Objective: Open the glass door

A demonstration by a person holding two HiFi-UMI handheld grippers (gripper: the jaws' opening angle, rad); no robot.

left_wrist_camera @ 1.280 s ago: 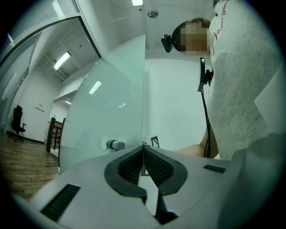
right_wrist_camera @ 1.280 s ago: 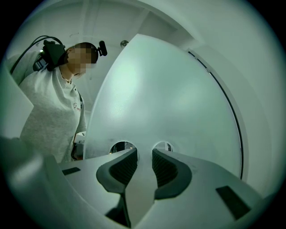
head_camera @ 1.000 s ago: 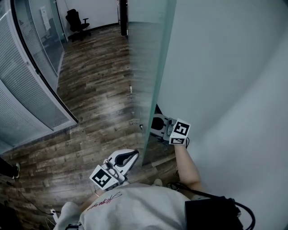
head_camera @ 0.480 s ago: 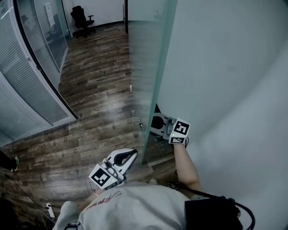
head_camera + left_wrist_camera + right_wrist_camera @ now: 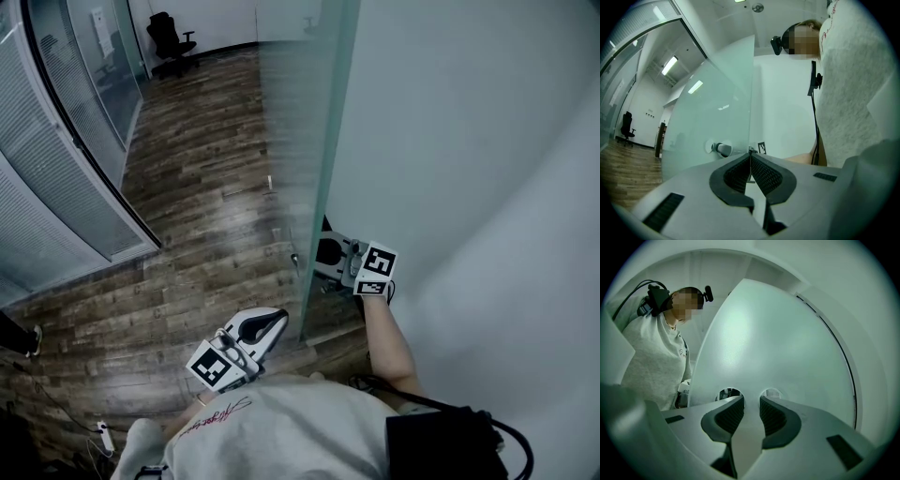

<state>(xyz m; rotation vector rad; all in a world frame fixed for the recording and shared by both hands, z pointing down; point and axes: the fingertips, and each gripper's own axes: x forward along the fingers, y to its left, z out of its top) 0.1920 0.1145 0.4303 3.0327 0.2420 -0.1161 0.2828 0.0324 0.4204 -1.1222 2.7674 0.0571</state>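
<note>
**Person at a frosted glass door, one gripper on each side of it**

Seen from above, a tall frosted glass door (image 5: 298,141) runs down the middle of the head view, with its thin free edge turned toward the person. A plain white wall (image 5: 469,141) fills everything to the right of the door. To its left lies a dark wood plank floor (image 5: 197,187), and further left a curved glass partition with blinds (image 5: 56,178). The person, in a pale sweater (image 5: 281,431), stands right at the door's near edge with one arm on each side.

The left gripper (image 5: 750,156) is on the floor side of the door. Its fingers are closed tip to tip and hold nothing. They point at the door's edge and are close to it; whether they touch cannot be told.

The right gripper (image 5: 751,399) is on the wall side and points straight at the door's face. Its fingers stand a little apart, and only the pale glass shows between them. Their tips sit at two round fittings (image 5: 727,392) in the door.

A black office chair (image 5: 173,42) stands well beyond the door. A short metal handle stub (image 5: 723,149) juts from the door's floor-side face.
</note>
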